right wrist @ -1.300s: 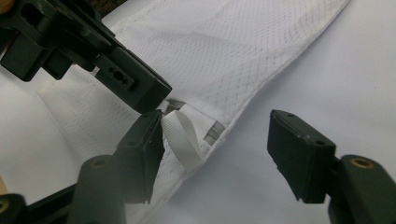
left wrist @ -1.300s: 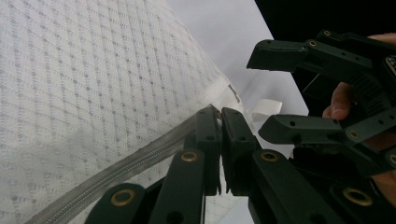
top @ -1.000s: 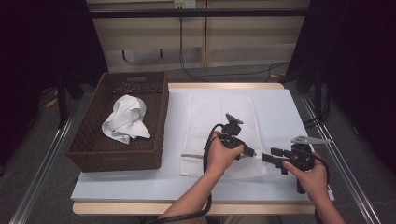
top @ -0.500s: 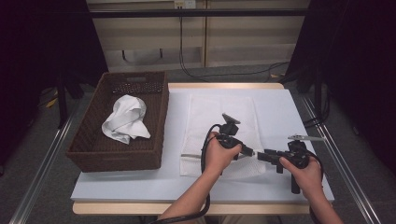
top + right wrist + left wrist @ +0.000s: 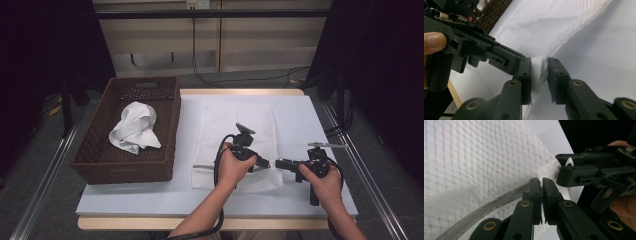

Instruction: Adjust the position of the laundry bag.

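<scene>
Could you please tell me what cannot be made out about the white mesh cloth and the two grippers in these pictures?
- High view: the near right corner of the white mesh cloth is covered by the left gripper and the person's left hand.
- Right gripper view: the right gripper has just been closing on the corner; its black jaws hide how deep the cloth sits.
- Left gripper view: the grey zip runs off the bottom edge.

Both hand-held matte black plastic two-jaw grippers, left [image 5: 264, 163] and right [image 5: 276, 163], carry brass-coloured pivot rivets, trailing black cables and apparently grey three-cornered top plates; forearms look unsleeved.
</scene>
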